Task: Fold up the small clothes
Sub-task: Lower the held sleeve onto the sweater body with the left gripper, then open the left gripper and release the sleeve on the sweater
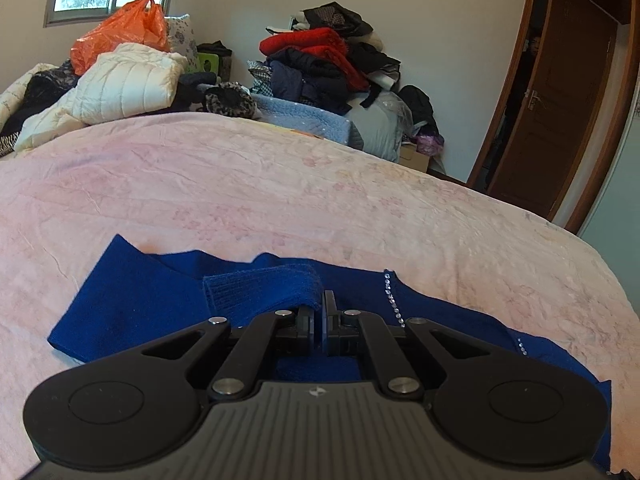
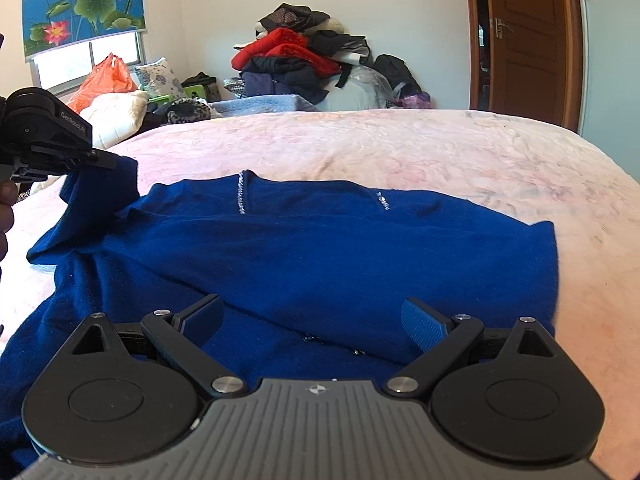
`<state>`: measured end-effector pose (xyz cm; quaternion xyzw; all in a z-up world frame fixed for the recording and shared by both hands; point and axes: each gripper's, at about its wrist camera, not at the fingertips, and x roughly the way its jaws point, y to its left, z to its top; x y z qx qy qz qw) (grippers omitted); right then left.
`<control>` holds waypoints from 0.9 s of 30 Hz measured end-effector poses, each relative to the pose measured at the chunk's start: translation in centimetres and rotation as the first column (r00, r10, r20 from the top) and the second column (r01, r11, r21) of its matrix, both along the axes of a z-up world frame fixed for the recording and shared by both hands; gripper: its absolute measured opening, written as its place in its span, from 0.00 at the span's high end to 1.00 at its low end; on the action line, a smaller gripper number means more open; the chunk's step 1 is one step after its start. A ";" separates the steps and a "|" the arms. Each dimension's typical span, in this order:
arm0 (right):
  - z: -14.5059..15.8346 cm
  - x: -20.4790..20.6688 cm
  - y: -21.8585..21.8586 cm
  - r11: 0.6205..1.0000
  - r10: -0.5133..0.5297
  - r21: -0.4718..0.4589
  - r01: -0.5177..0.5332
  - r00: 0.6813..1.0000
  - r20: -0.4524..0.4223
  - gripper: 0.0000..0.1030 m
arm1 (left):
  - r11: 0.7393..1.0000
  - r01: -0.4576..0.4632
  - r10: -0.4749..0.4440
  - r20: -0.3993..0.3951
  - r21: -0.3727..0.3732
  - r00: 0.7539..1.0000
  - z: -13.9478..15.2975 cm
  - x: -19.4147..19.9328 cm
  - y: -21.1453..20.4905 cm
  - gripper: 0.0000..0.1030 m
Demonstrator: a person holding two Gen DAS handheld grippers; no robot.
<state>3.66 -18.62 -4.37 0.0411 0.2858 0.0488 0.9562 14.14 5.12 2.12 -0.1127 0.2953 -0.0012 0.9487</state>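
We count one royal-blue knitted sweater [image 2: 320, 248], one pink plush bedspread [image 1: 280, 184], one orange plastic bag [image 1: 120, 36], two heaps of clothes, one brown wooden door [image 2: 524, 40], and two black two-finger grippers.

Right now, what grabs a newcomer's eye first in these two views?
The bright blue sweater spread on the pink bedspread dominates. The left gripper is shut on the sweater's ribbed cuff, lifting the sleeve, while the right gripper hangs open over the body. Behind, a clothes pile topped with red.
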 end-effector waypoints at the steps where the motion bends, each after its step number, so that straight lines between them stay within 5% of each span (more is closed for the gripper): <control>1: 0.0 0.0 -0.1 1.000 -0.002 0.001 0.002 1.000 -0.001 0.06 | 1.000 0.009 -0.009 -0.012 -0.010 1.000 -0.3 0.0 -0.2 0.97; 7: -0.1 0.1 -0.2 1.000 -0.004 -0.006 0.004 1.000 -0.005 0.06 | 0.990 0.126 -0.131 -0.094 -0.066 0.987 -3.1 -0.5 -1.1 0.96; 10: -0.1 0.3 -0.1 1.000 0.001 -0.020 -0.002 1.000 -0.007 0.06 | 0.978 0.173 -0.187 -0.116 -0.119 0.975 -4.1 -0.5 -0.6 0.87; 12: 0.0 0.6 0.0 1.000 0.001 -0.027 -0.002 1.000 -0.007 0.06 | 0.968 0.192 -0.213 -0.120 -0.163 0.970 -4.2 -0.7 0.0 0.72; 15: 0.4 0.9 0.3 0.999 0.001 -0.036 -0.001 1.000 -0.002 0.06 | 0.949 0.238 -0.255 -0.059 -0.207 0.965 -3.7 -1.4 0.7 0.04; 18: 0.8 1.6 0.3 1.000 0.003 -0.024 -0.003 1.000 0.003 0.06 | 0.953 0.275 -0.278 -0.005 -0.130 0.960 -2.7 -2.3 0.6 0.02; 21: 1.2 2.0 0.4 1.000 -0.006 -0.023 0.006 1.000 0.022 0.06 | 0.929 0.343 -0.333 0.088 -0.137 0.939 -1.2 -3.2 1.0 0.02; 25: 0.9 2.6 0.1 0.998 -0.034 -0.047 0.034 0.999 0.007 0.06 | 0.899 0.437 -0.435 0.044 -0.043 0.899 -0.4 -2.1 -1.6 0.02; 27: 1.0 2.4 -0.4 0.997 -0.065 -0.044 0.066 0.998 0.010 0.06 | 0.901 0.433 -0.431 0.055 -0.028 0.900 -0.5 -2.2 -1.6 0.02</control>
